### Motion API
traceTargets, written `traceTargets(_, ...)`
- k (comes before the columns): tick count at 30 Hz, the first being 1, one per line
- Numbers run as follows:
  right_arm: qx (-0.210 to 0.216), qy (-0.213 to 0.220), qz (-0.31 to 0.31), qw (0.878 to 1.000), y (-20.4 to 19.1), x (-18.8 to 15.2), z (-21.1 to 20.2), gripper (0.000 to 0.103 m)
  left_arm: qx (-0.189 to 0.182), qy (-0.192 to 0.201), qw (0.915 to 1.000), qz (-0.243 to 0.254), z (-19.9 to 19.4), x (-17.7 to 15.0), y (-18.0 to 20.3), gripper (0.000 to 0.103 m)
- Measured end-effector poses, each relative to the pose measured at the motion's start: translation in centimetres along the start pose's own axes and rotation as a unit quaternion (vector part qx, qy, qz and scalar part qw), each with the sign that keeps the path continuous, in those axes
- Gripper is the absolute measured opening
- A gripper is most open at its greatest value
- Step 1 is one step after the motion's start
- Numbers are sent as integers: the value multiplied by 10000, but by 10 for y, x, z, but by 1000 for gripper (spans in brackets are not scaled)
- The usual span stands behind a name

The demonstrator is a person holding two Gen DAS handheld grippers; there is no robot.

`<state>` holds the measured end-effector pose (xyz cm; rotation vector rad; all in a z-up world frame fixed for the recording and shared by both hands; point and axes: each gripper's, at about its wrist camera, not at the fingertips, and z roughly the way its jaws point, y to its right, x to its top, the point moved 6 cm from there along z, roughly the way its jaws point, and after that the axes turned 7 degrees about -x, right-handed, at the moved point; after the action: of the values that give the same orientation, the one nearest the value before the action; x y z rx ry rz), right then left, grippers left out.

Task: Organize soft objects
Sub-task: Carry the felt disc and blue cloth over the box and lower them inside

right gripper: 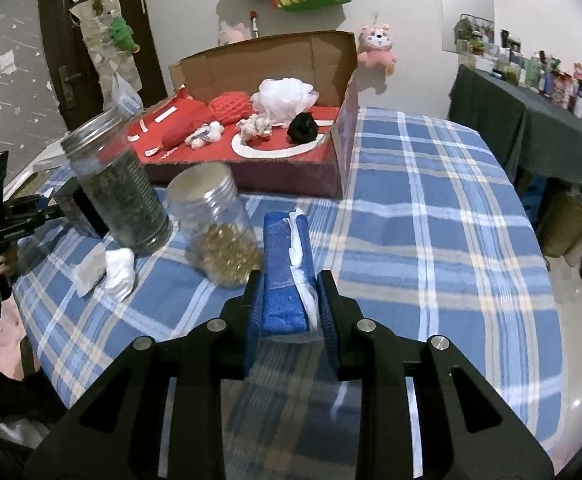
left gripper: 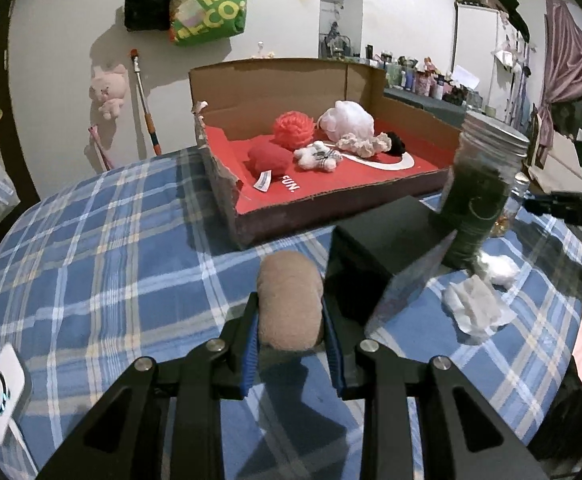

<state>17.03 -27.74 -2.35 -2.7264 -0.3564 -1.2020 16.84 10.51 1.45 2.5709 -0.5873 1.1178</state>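
Both grippers are loaded at this moment. The left gripper (left gripper: pixel 291 320) has its blue-padded fingers pressed against the sides of a beige, rounded plush roll (left gripper: pixel 289 304), held just above the blue plaid tablecloth (left gripper: pixel 91 260). The right gripper (right gripper: pixel 291 300) is clamped on a folded blue towel in a clear plastic wrapper (right gripper: pixel 285 268), with a crumpled white strip showing along its right edge.

Ahead of both stands the open cardboard box with a red printed floor (left gripper: pixel 259 216), which already holds a red knitted ball (left gripper: pixel 293 126), a red cushion (left gripper: pixel 269 158), a small white plush figure (left gripper: pixel 317 156), a white mesh puff (left gripper: pixel 347 120), a cream scrunchie (left gripper: pixel 365 143) and a black scrunchie (left gripper: pixel 395 142).

The step appears to be carrying these two soft things into the box. Doing it well likely means lifting over the low front wall, aiming for bare red floor at the front, and steering clear of the tall lidded jar of dark leaves (right gripper: pixel 121 184) and the clear jar with golden beads (right gripper: pixel 219 236) beside the towel.

The plush roll's long axis runs forward along the fingers, its far end pointing toward the box. The towel lies likewise, lengthwise between the fingers, pointing at the box's near wall.
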Motion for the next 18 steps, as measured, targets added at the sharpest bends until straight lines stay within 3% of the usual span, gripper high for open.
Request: traceTargets(18,446,-180,-626,9969,-5,55,28,25,-382,-136,9984,387,9,48,-9,30)
